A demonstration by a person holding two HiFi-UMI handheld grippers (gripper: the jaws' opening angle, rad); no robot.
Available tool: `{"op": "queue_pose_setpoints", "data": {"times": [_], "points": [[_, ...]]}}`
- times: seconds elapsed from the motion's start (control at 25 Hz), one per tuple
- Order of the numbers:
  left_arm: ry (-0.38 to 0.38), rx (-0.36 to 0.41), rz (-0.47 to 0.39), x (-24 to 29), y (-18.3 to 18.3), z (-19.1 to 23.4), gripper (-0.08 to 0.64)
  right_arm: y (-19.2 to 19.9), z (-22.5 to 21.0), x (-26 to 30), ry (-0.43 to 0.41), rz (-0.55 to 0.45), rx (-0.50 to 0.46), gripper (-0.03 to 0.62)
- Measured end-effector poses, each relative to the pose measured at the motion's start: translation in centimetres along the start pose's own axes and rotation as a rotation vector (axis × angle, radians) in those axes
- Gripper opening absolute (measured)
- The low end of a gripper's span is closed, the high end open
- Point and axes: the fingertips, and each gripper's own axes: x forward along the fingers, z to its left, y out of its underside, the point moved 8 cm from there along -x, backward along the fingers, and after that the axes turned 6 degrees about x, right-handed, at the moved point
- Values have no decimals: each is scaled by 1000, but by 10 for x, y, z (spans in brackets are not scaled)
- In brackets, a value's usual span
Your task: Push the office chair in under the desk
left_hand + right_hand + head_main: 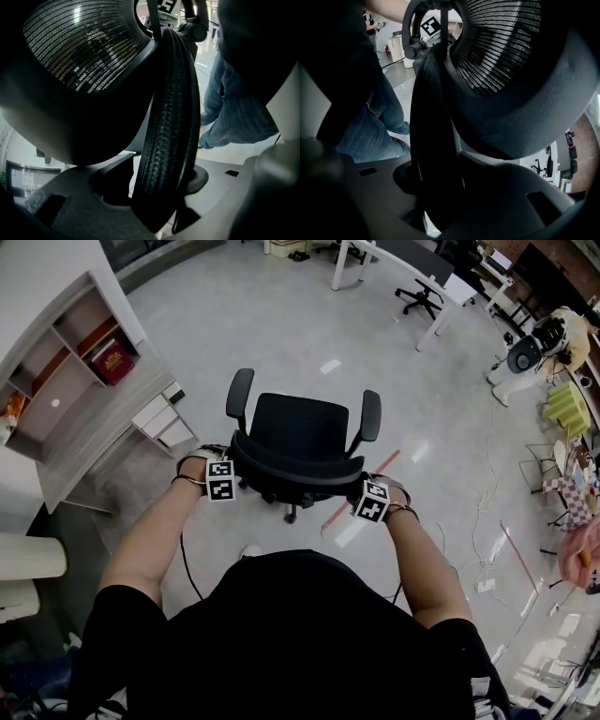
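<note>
My left gripper (161, 201) and right gripper (438, 201) each clamped the backrest (295, 472) rim of the office chair (300, 427) from behind. The office chair stood just beside the shelved desk (94, 437), not under it.

We get the head view steeply down from above; both gripper views look along their jaws, close up. All share the office chair (298, 442) (166, 140) (436, 140) between the jaws.

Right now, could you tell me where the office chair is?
Head view, centre: the office chair stands on the floor directly before the person, right of the white drawer unit.
</note>
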Motion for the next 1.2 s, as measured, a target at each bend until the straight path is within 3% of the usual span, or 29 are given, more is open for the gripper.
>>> {"op": "queue_pose_setpoints", "data": {"times": [0.2,0.48,1.2], "points": [[8,-10,2,-1,-5,-1,239,4,-4,-1,-25,4,-22,172],[-15,-41,11,-5,-13,-3,235,11,-12,-6,0,-18,-54,160],[35,-82,46,-9,-29,-23,227,22,-12,-9,-1,-3,-119,146]]}}
